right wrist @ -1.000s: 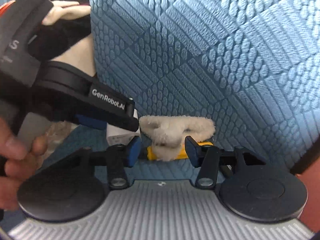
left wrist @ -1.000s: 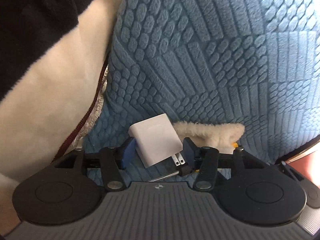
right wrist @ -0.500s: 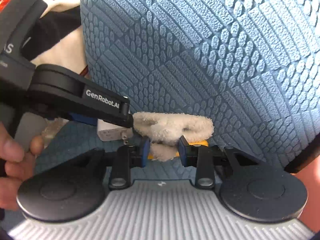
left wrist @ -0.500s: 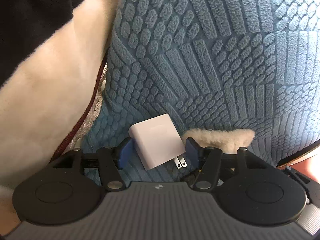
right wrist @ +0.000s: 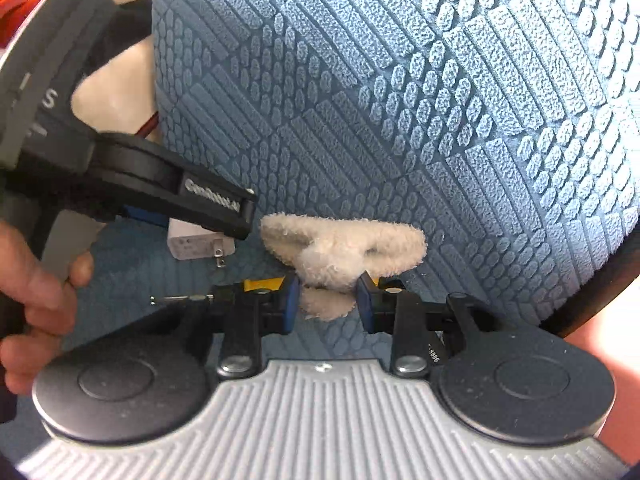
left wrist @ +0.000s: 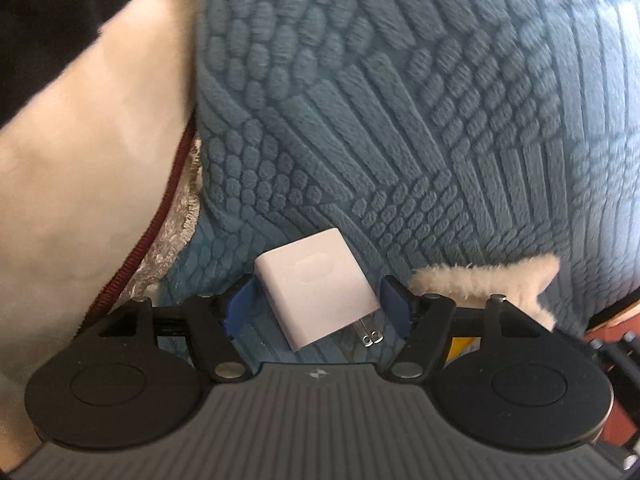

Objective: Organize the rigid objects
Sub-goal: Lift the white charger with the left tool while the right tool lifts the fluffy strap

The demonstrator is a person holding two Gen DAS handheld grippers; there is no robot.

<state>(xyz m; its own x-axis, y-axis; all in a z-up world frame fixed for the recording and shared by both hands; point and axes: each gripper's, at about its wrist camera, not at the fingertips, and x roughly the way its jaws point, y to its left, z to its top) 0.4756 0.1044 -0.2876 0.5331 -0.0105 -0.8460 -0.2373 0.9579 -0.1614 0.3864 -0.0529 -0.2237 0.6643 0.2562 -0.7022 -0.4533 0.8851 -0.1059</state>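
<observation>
A: The left hand-held gripper has been spreading its jaws; the white square plastic charger plug lies loose between them on the blue textured fabric.

B: Withdraw straight, missing its prongs. Beyond, the right hand-held gripper pinches the cream fleece piece.

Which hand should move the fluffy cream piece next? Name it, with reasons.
Right. The right gripper, its jaws just closed further, pinches the fluffy cream piece. The left gripper, its jaws just opening, straddles the white wall charger without gripping it.
</observation>
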